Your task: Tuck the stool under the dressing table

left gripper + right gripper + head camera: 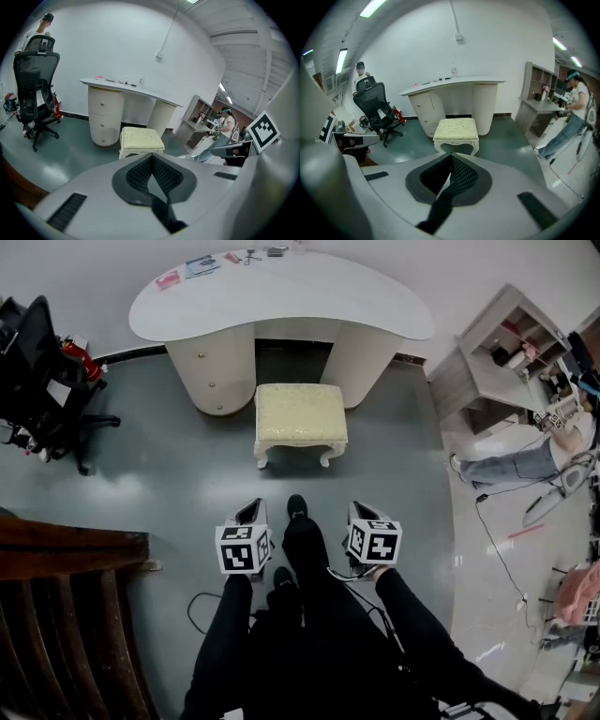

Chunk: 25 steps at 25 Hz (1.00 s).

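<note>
Stool (300, 416) sitting just outside dressing table (281, 298) gap. Left gripper (248, 513), right gripper (364, 513) hanging back, jaws pressed together, empty. Crooked shove likely jamming stool leg against pedestal (211, 371).

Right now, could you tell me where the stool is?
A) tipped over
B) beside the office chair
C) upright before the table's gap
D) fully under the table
C: the stool stands upright before the gap in the table, its whole seat in view.
</note>
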Tool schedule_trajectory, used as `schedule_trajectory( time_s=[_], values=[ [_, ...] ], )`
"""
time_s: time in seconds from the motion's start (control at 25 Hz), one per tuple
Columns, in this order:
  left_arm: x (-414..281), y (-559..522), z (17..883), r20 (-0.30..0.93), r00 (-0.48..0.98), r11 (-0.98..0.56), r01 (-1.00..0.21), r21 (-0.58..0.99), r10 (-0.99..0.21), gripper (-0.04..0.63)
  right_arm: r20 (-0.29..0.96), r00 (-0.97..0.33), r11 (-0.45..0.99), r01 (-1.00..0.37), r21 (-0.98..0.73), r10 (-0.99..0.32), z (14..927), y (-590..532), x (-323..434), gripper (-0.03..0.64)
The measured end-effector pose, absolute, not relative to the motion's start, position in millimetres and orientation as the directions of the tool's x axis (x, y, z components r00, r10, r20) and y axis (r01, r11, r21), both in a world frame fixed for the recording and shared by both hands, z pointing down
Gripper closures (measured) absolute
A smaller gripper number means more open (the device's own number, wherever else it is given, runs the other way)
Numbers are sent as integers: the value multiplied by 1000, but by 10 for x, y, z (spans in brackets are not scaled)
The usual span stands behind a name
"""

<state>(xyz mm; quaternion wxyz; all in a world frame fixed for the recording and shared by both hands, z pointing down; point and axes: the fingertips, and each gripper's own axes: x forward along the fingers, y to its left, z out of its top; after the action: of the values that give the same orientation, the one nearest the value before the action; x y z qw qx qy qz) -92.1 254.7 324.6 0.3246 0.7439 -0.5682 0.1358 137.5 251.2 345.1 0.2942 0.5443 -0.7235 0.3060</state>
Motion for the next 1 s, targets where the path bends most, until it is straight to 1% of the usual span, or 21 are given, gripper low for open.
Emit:
schedule_trajectory(
  time_s=[0.36, 0.68, 1.0],
  values=[
    [-902, 2123, 3481, 602, 304, -121, -938, 325, -739, 588, 797, -221, 223, -968, -111, -563, 3783, 2189, 1506, 614],
    [-960, 1585, 3797, 652, 275, -79, -946, 313, -707, 588, 833, -204, 231, -968, -95, -514, 4068, 1661, 1559, 614],
    [-1029, 1146, 4373, 739, 236, -41, -962, 271, -631, 588, 878, -212, 251, -962, -110, -429, 4563, 1223, 1467, 614]
  ],
)
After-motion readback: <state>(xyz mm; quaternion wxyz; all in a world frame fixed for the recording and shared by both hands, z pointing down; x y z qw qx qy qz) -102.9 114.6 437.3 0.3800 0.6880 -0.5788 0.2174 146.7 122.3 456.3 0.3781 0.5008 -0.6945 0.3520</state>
